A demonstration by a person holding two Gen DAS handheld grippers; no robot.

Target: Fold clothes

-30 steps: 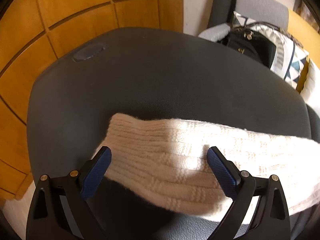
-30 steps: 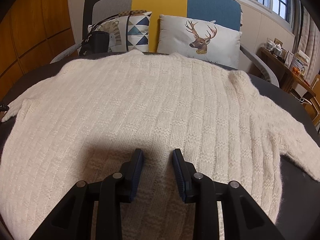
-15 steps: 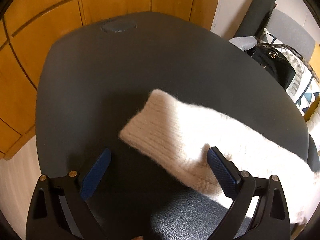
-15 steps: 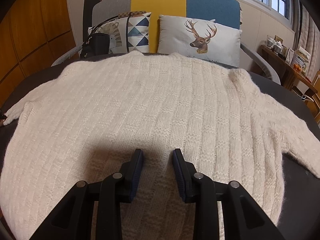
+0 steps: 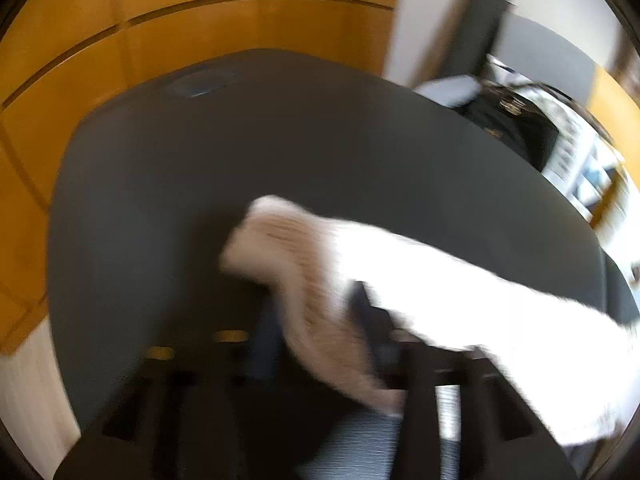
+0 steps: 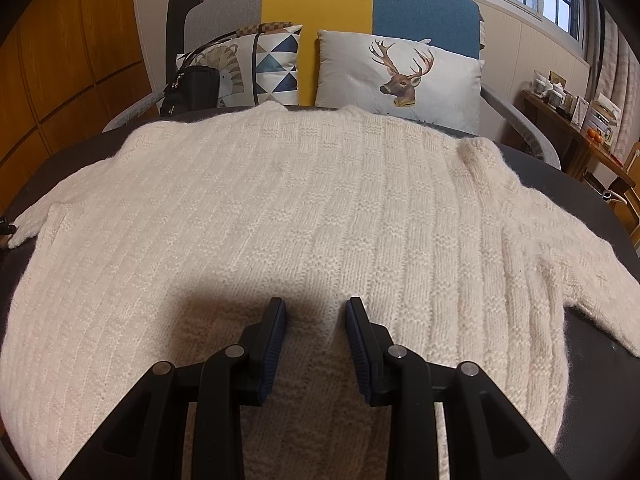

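Between the fingers of the left gripper [image 5: 316, 336] ran the cuff end of the sweater's sleeve [image 5: 304, 264], and the two fingers stood close together with the knit pinched between them, though heavy blur in the left wrist view made the contact hard to judge. Beyond that cuff the sleeve stretched away to the right across the dark table [image 5: 280, 140]. Over on the other side, the right gripper [image 6: 316, 344] rested near the hem of the cream sweater [image 6: 320, 200], its fingers a narrow gap apart with a ridge of knit rising between the blue pads [image 6: 276, 344]; whether they truly gripped it could not be told. One sweater lay flat and spread on the table, collar at the far edge, one sleeve reaching out to each side. Behind the table stood a sofa [image 6: 424, 8] in grey, yellow and blue, with two cushions on it: a deer cushion [image 6: 400, 76] and a triangle-patterned cushion [image 6: 276, 64] beside it. A single black handbag [image 6: 192, 88] sat at the sofa's left end, touching the patterned cushion. Nothing lay on the sweater between the two grippers.
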